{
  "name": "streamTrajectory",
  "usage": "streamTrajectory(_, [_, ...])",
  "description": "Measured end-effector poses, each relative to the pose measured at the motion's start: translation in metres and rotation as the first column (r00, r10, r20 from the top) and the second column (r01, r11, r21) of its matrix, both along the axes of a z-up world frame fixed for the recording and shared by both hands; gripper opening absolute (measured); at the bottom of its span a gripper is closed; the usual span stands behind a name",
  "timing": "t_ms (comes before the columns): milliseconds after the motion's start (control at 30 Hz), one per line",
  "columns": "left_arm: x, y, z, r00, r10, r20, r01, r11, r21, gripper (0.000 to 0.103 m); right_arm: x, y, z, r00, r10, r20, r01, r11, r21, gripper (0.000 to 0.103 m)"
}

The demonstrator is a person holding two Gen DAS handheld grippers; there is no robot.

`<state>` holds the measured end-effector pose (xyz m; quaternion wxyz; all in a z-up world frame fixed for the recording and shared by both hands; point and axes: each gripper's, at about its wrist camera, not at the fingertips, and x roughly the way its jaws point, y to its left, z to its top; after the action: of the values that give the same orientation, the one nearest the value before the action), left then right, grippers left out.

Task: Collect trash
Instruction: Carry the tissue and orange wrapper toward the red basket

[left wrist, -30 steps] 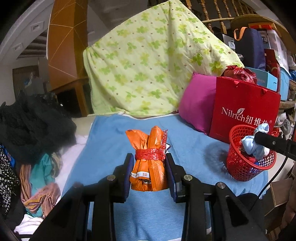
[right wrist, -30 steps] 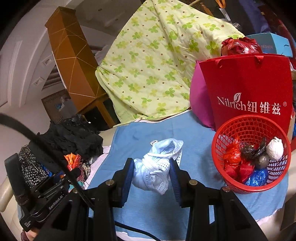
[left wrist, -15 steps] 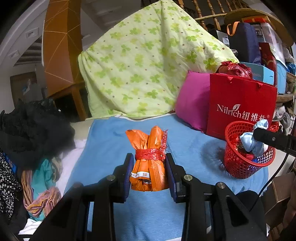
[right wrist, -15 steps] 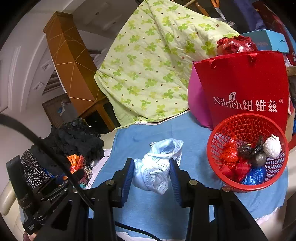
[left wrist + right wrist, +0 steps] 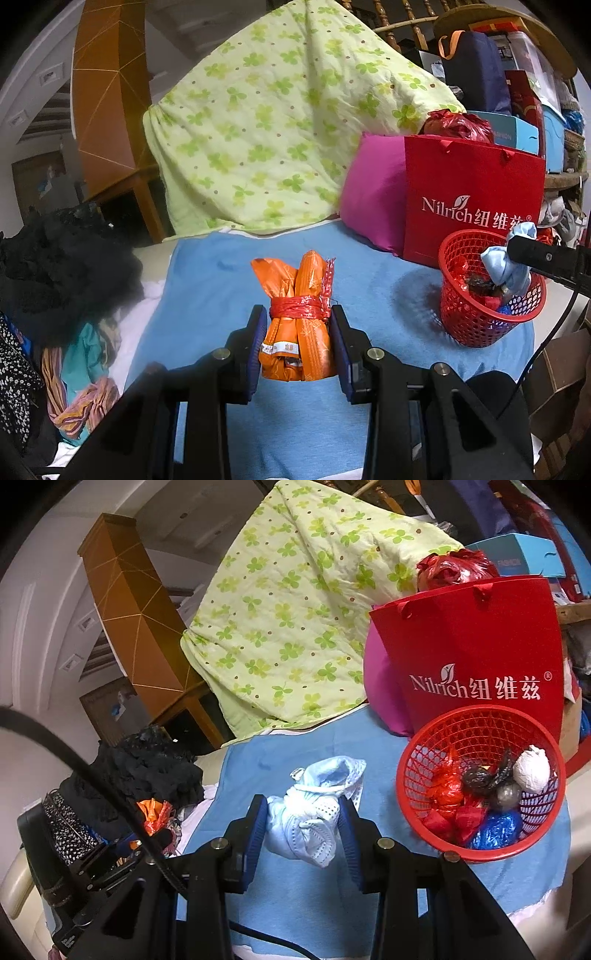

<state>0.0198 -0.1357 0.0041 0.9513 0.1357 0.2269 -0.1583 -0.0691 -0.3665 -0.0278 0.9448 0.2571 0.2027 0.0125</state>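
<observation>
Left gripper [image 5: 297, 334] level and low over the blue cloth [image 5: 229, 291], fingers pointing toward the quilt [image 5: 273, 129], jaws clamped on an orange bundle [image 5: 297, 325] tied with a red band; bundle upright between the pads, top flaring above them. Right gripper [image 5: 303, 825] tipped down over the same cloth, jaws pressed on a pale blue wad [image 5: 310, 812] of mesh fabric, which bulges above and below the pads. Seen from the left wrist, right gripper at the far right, poised over the red basket [image 5: 476, 321], wad hanging at its rim.

Basket [image 5: 413, 760] at the cloth's right end, just right of the right gripper, already holding knotted trash: red, black, grey, white and blue lumps. Red paper bag [image 5: 476, 638] standing right behind the basket, a crumpled red plastic bag [image 5: 456, 566] sticking out of its top. Pink pillow [image 5: 373, 192] beside the paper bag, leaning on the quilt. Black clothes [image 5: 62, 254] heaped off the cloth's left edge. Black cable [image 5: 74, 760] curving across the right wrist view's left side.
</observation>
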Motion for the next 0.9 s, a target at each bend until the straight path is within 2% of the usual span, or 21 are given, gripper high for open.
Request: streamTrajectory(900, [0.003,-0.016,-0.008,0.999,-0.032,-0.023,0.033,0.999,0.027,0.036,-0.014,-0.028,-0.003,0.998,-0.056,0.004,0.056,0.998,0.032,0.041])
